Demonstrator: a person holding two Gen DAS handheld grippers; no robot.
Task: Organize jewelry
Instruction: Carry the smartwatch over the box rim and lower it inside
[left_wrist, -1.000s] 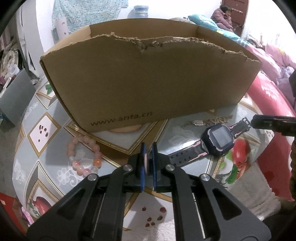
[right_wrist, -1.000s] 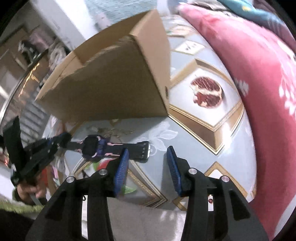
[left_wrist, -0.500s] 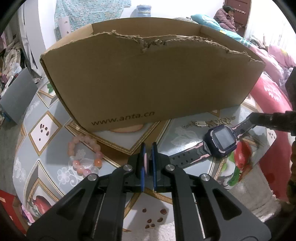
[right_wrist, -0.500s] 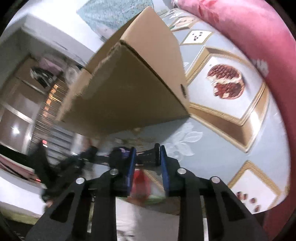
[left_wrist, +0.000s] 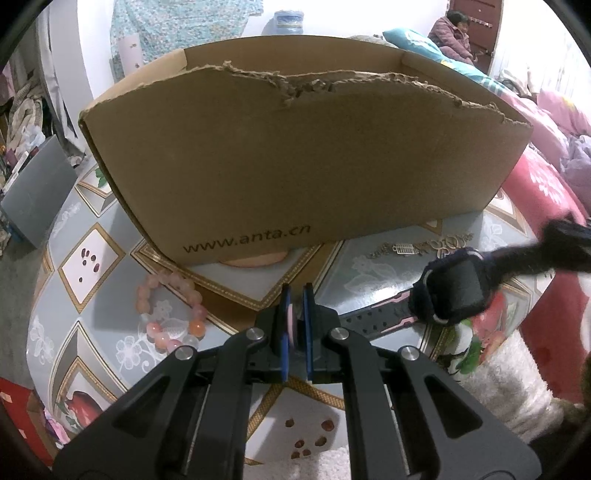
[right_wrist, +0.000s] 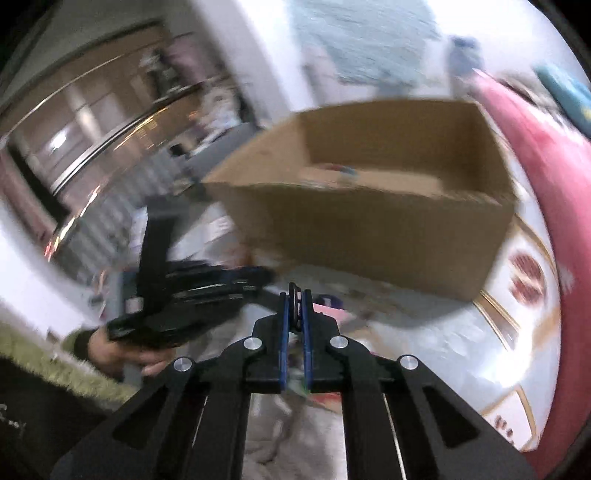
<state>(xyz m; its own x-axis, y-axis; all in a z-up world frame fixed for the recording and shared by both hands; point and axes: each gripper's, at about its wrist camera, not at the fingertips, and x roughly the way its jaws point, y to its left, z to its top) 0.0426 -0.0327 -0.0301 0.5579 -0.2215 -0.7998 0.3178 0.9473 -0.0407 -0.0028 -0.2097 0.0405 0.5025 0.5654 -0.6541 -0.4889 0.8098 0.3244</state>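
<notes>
My right gripper (right_wrist: 294, 295) is clamped on the strap end of the watch (left_wrist: 452, 291), which hangs lifted and stretches leftward toward my left gripper (left_wrist: 295, 295). The left one is pinched narrow on something small and pink between its pads. The open cardboard box (right_wrist: 369, 221) sits just ahead of and above the right gripper, so I judge the watch goes up over its near wall.
</notes>
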